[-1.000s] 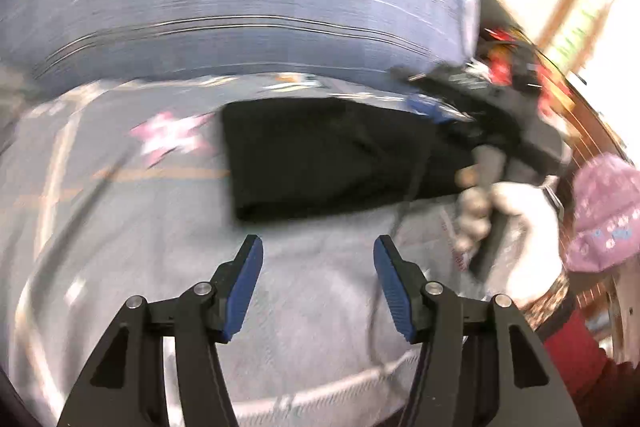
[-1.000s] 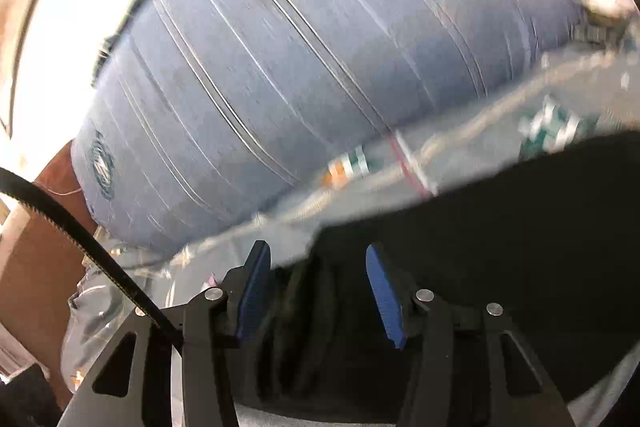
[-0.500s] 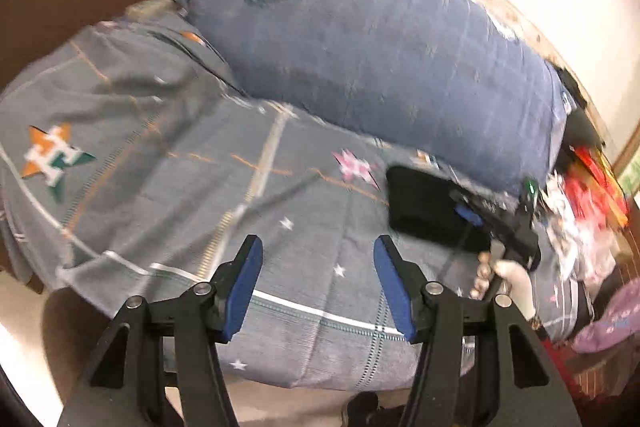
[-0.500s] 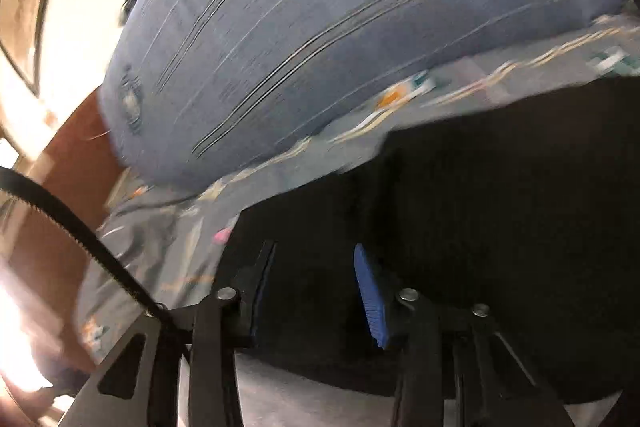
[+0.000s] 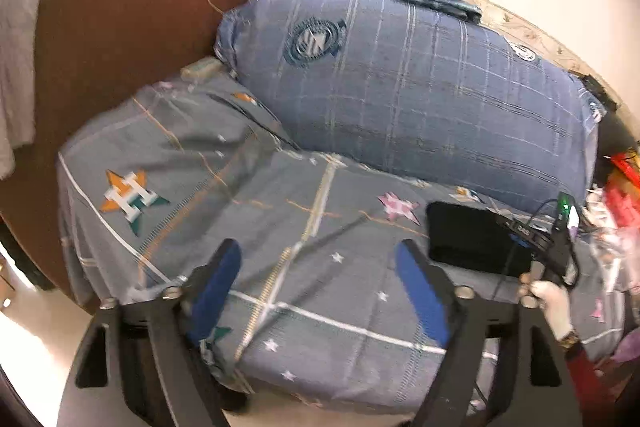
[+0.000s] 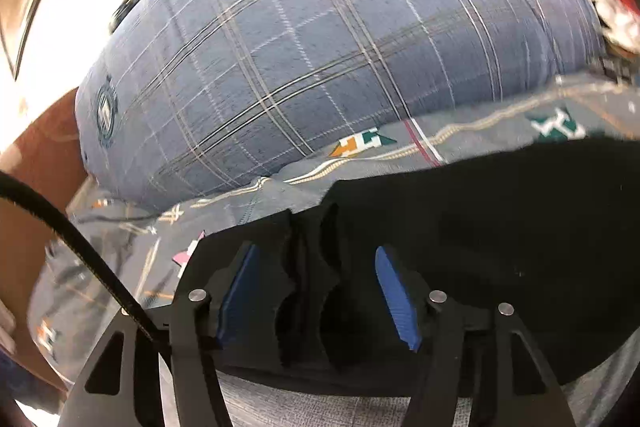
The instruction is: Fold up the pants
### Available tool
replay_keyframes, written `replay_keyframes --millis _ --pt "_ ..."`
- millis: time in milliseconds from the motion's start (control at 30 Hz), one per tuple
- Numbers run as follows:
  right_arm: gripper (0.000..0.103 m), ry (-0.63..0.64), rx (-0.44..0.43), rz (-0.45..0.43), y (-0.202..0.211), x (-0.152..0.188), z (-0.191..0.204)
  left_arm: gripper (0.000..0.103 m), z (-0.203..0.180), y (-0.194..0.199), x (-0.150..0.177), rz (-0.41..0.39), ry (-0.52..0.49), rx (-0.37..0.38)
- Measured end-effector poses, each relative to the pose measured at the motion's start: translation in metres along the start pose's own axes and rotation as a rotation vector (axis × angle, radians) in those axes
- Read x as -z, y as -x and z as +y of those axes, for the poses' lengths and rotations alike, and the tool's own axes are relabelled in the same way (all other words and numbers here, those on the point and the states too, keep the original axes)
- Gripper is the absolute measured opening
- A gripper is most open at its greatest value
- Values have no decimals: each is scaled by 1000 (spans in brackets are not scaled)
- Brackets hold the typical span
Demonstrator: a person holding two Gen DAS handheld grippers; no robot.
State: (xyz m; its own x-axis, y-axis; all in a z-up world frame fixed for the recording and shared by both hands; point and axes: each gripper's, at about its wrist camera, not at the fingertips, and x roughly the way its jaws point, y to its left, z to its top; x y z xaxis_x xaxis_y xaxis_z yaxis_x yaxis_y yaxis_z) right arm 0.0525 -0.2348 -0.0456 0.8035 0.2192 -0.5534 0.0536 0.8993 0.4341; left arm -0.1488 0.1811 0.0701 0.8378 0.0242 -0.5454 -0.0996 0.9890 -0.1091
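Observation:
The black pants lie folded in a compact rectangle on the grey patterned bed sheet, at the right of the left wrist view. My left gripper is open and empty, held well back from the bed's near edge. The right gripper shows there over the pants' right end. In the right wrist view the pants fill the lower frame, their layered folded edge between the blue pads. My right gripper is open just over that edge.
A big blue checked pillow lies along the back of the bed, also in the right wrist view. A brown headboard stands at the left. Red and white clutter sits at the far right.
My left gripper has pulled far back from the pants, which now look small at the right. The right gripper has stayed over the pants and opened wider.

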Motion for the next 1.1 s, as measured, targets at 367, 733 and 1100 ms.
replay_keyframes --millis 367,733,1100 --pt "68 129 35 19 -10 8 26 94 10 -36 13 111 59 29" --pt "70 87 52 121 -33 14 16 94 12 -71 31 196 70 82" --pt "70 114 -26 66 -15 2 26 94 -11 -165 41 376 145 277"
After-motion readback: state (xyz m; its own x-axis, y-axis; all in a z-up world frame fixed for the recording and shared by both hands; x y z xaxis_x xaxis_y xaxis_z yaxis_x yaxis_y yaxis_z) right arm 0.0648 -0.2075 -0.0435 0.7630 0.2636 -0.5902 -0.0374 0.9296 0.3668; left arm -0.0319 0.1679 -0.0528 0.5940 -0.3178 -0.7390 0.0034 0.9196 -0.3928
